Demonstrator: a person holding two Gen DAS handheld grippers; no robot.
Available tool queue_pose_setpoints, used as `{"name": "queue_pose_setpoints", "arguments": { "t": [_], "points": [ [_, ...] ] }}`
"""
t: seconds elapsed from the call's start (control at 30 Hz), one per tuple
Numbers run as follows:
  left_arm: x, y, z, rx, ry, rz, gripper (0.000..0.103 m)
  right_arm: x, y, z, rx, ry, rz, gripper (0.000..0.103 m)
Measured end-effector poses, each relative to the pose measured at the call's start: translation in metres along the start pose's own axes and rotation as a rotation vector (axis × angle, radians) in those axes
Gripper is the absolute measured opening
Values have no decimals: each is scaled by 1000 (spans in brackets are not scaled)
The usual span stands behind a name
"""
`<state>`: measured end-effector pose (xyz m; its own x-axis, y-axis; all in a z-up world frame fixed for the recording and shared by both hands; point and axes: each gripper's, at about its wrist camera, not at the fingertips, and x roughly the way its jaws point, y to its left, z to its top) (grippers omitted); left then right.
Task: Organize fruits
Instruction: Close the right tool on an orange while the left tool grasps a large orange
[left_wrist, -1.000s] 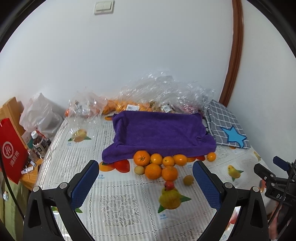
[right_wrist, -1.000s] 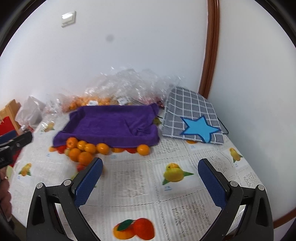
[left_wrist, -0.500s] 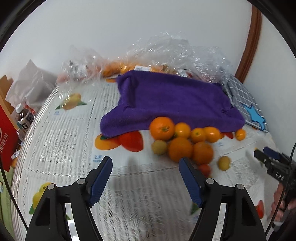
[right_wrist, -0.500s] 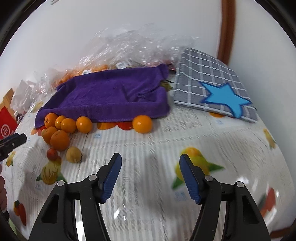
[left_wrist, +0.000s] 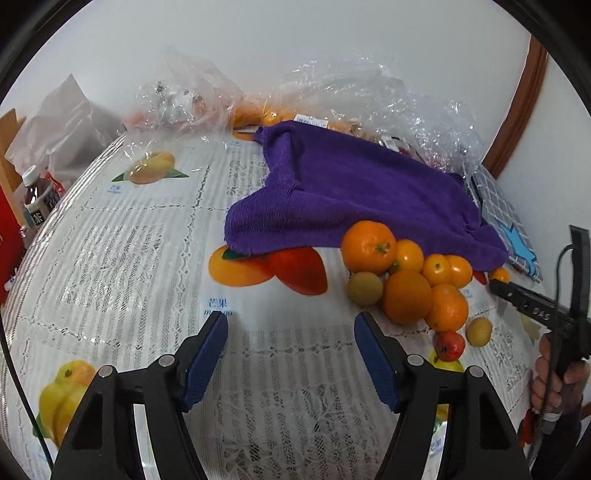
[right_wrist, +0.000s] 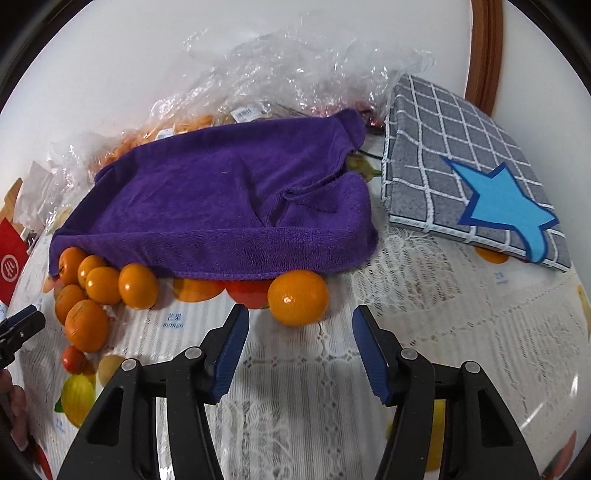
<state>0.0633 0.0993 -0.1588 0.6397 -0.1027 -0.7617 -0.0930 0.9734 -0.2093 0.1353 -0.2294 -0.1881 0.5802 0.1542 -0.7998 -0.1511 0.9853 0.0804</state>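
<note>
A: What crowds the table around the fruit?

B: A purple towel (right_wrist: 221, 206) lies draped across the middle of the lace tablecloth (left_wrist: 122, 258), with crumpled clear plastic bags (right_wrist: 295, 66) heaped behind it against the white wall. A grey checked cushion with a blue star (right_wrist: 461, 166) sits to the towel's right. A bottle (left_wrist: 37, 206) stands off the table's far left edge.

A: And the fruit itself?

B: A cluster of oranges (left_wrist: 406, 280) sits at the towel's near edge, with 2 small yellowish fruits and 1 small red fruit (left_wrist: 448, 345) just beside it. 1 lone orange (right_wrist: 297, 297) rests at the towel's near right corner, touching its hem.

A: Where is open room?

B: The near half of the tablecloth is bare in both views.

A: How are the hands posed?

B: Both grippers tilt down toward the table. The left gripper (left_wrist: 290, 341) has its jaws closing with nothing between them, left of the cluster. The right gripper (right_wrist: 300, 338) has its jaws closing too, empty, just short of the lone orange.
</note>
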Motion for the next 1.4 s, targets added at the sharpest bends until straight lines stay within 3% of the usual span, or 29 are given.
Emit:
{"name": "queue_pose_setpoints", "arguments": {
  "t": [0.17,0.33,0.57,0.67,0.93,1.13,1.4],
  "points": [
    [2,2,1,-7,8,-8,70,10,4,8,-20,13,2,57],
    [3,3,3,-10,13,-32,71,11,7,8,-53,-1,-34,39],
    [-3,-5,8,-22,-6,-147,68,-10,13,-4,-81,-62,4,39],
    [-3,-16,21,-19,-13,-138,64,-21,13,-12,-54,-84,43,39],
    [27,-36,55,-64,20,-175,56,-29,16,-19,-27,-90,50,39],
    [52,-32,53,-111,73,-186,41,-26,12,-18,-17,-69,71,39],
    [51,-23,49,-163,47,-253,41,-21,14,-19,-34,-53,79,39]
  ]
}}
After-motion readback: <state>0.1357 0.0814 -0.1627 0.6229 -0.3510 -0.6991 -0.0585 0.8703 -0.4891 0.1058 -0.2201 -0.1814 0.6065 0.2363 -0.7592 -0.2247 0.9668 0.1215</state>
